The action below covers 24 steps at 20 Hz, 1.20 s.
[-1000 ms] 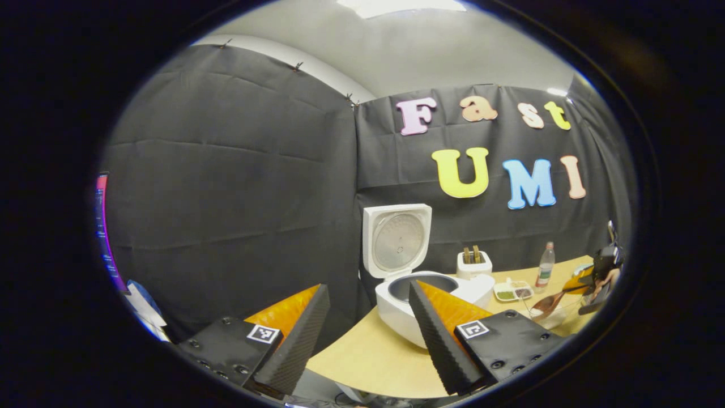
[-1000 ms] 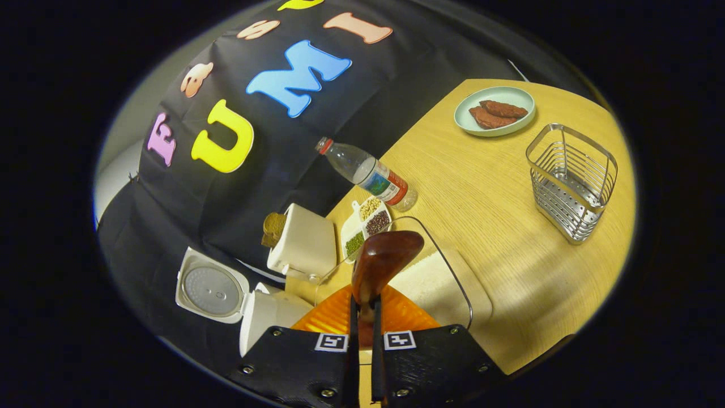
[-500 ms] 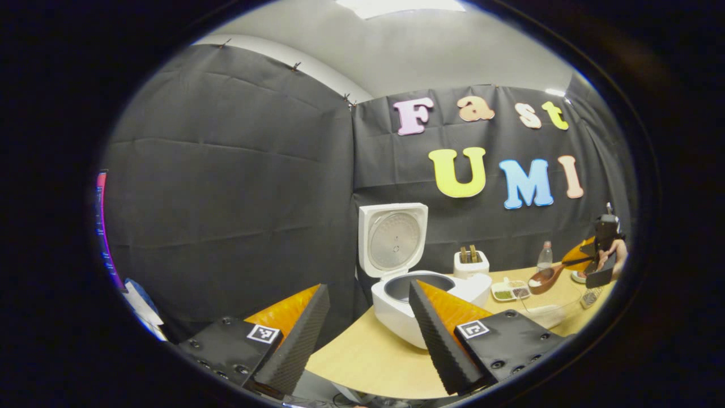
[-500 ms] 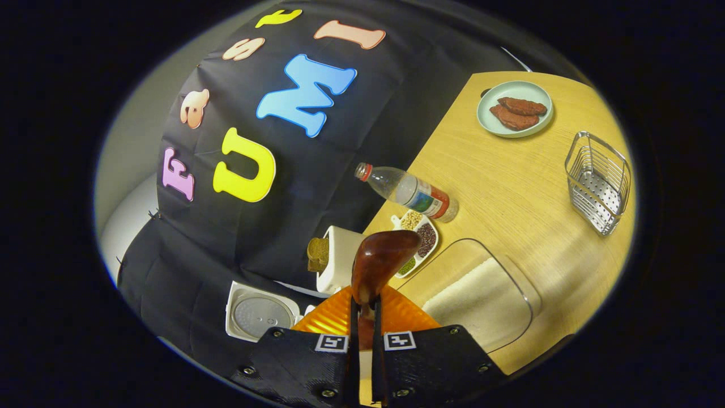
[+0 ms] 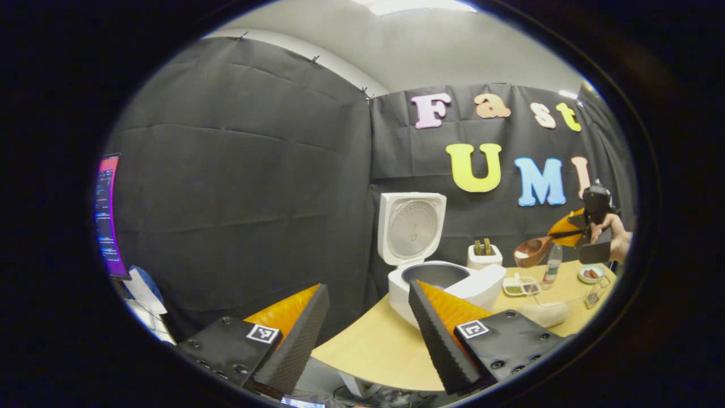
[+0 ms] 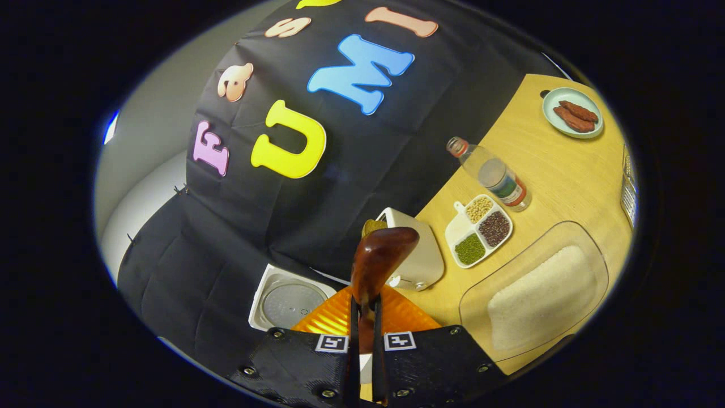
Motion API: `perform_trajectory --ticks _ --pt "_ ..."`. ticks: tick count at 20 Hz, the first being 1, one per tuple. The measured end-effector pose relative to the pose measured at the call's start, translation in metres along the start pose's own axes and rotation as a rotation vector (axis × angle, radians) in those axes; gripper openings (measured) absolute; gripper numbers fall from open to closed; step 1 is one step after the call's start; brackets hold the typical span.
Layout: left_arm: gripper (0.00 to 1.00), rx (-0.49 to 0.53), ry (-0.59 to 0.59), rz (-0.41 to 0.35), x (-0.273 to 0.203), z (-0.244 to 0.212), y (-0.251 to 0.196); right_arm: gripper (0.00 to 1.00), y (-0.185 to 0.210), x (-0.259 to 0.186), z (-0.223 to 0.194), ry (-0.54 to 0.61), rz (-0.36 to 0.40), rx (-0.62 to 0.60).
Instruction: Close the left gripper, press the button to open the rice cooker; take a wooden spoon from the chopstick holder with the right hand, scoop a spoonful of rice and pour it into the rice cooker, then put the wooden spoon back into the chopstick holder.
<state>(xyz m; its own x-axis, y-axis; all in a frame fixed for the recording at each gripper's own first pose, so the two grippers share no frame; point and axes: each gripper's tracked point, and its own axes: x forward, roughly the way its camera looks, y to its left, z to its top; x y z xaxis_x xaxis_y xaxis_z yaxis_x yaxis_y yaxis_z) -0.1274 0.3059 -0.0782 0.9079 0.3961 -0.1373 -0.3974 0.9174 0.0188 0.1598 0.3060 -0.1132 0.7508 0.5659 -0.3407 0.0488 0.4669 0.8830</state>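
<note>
While the rice cooker (image 5: 447,277) stands lid-up at the worktop (image 5: 374,351) edge, bare surface lies in front of it. Right claw (image 6: 363,317): closed narrow on the wooden spoon (image 6: 378,262), raised above the worktop, bowl carrying a little rice. Left claw (image 5: 362,328): spread wide, holding nothing, off the worktop's near edge. Rice container (image 6: 538,294): near right edge.
</note>
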Motion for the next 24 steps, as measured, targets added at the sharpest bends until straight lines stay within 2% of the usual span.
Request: perform_trajectory --ticks 1,2,9,16,17,24 --pt "1.00 -0.001 0.004 0.017 -0.002 -0.002 0.007 0.08 0.009 0.007 -0.005 0.008 0.008 -0.012" --pt "0.98 -0.005 0.011 0.034 -0.005 -0.006 0.015 0.09 0.017 0.015 -0.009 0.017 0.017 -0.025" --pt "0.98 -0.014 0.040 0.143 -0.038 -0.022 0.072 0.09 0.067 0.073 -0.058 0.077 0.058 -0.161" --pt "1.00 -0.010 0.072 0.254 -0.067 -0.035 0.111 0.08 0.082 0.127 -0.112 0.121 0.006 -0.500" --pt "0.98 -0.009 0.078 0.268 -0.070 -0.038 0.116 0.08 0.084 0.132 -0.119 0.126 -0.002 -0.552" --pt "0.98 -0.027 0.107 0.307 -0.089 -0.048 0.127 0.08 0.095 0.151 -0.147 0.153 -0.011 -0.807"
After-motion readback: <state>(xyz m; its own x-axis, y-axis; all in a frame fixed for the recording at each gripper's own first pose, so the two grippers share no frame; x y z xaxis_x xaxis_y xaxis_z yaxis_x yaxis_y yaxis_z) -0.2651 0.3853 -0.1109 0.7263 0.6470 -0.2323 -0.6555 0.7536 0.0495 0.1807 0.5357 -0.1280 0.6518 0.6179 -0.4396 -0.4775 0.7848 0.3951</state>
